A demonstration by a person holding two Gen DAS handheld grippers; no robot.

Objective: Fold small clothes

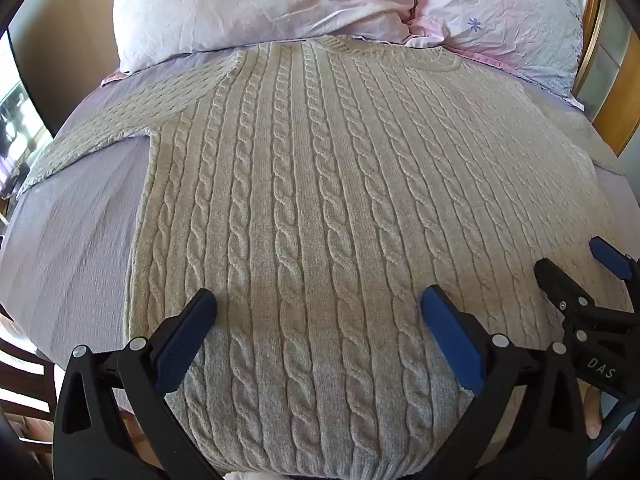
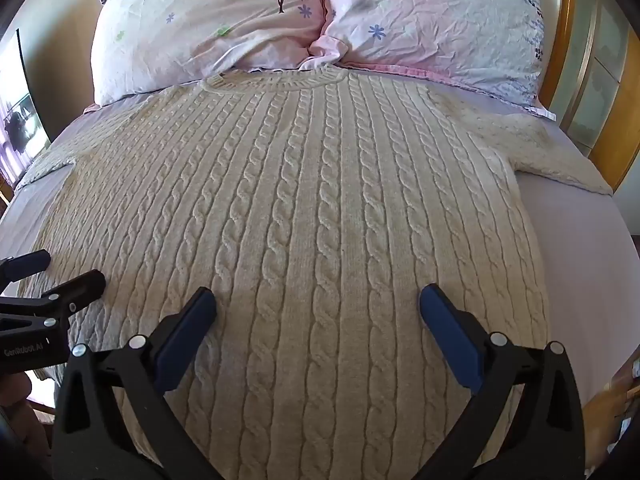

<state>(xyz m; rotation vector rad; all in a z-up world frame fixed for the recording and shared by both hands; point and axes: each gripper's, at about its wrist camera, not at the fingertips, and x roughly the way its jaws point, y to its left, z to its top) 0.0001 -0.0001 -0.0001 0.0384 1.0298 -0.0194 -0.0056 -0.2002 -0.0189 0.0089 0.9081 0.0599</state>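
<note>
Cream cable-knit jumper (image 1: 320,208): lies flat and face up on the bed, neck band toward the pillows, hem toward the camera; it seems smoothed out, so that a fold can start from a tidy shape.
Sleeves: both are spread out sideways, one (image 1: 92,140) showing in the left view, the other (image 2: 552,152) in the right view; neither is folded in yet.
Sheet (image 1: 68,232): pale lilac, bare on either side of the jumper's body, which leaves room to work.
Pillows (image 2: 208,28): pink with flower prints, just beyond the neck band; the band appears to touch or nearly touch them.
Left tongs (image 1: 319,307): wide open, nothing between the blue pads, hovering over the lower half of the jumper near its hem.
Right tongs (image 2: 319,307): also spread wide and empty, low over the lower half, just beside the left pair.
Why so placed: both pairs sit side by side above the hem end, probably because that is the nearest edge to the person and a natural starting point.
Stage: by my reading, folding has not begun.
Next move: likely a pinch on a sleeve or side edge; thick knit may bunch, so a full bite of cloth would help.
</note>
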